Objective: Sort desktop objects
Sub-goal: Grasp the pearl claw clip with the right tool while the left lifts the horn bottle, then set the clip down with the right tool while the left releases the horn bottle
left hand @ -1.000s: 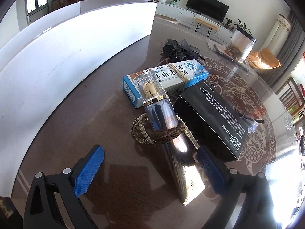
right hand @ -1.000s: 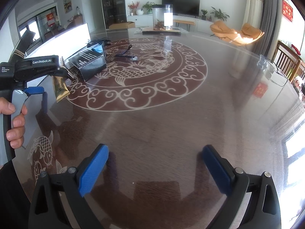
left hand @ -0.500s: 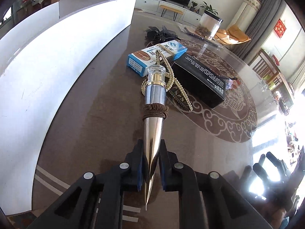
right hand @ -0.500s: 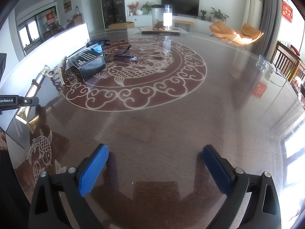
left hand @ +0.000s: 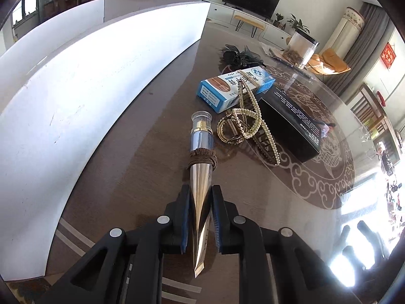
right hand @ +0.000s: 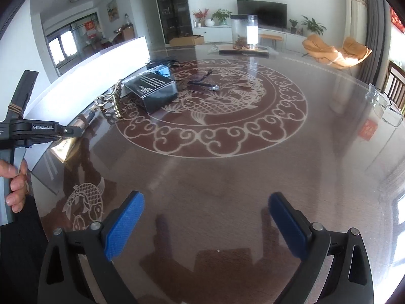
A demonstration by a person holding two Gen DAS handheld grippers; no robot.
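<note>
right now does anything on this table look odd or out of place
Yes. A brown hair tie is wound round the gold cosmetic tube that the left gripper pinches by its flat end. Another band circles the blue box, and the pearl hair clip lies partly on that box.

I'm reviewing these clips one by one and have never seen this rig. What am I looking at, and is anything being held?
No robot here: a person holds a two-finger clamp tool in each hand, each with a fisheye camera looking along its fingers. The left view shows the left gripper shut on the flat end of a shiny tube with a brown band around it. Beyond it on the table lie a pearl hair clip, a blue box and a black box, beside a white board. The right view shows the right gripper open over bare table, holding nothing; at its left edge, the person's hand grips the other tool.
</note>
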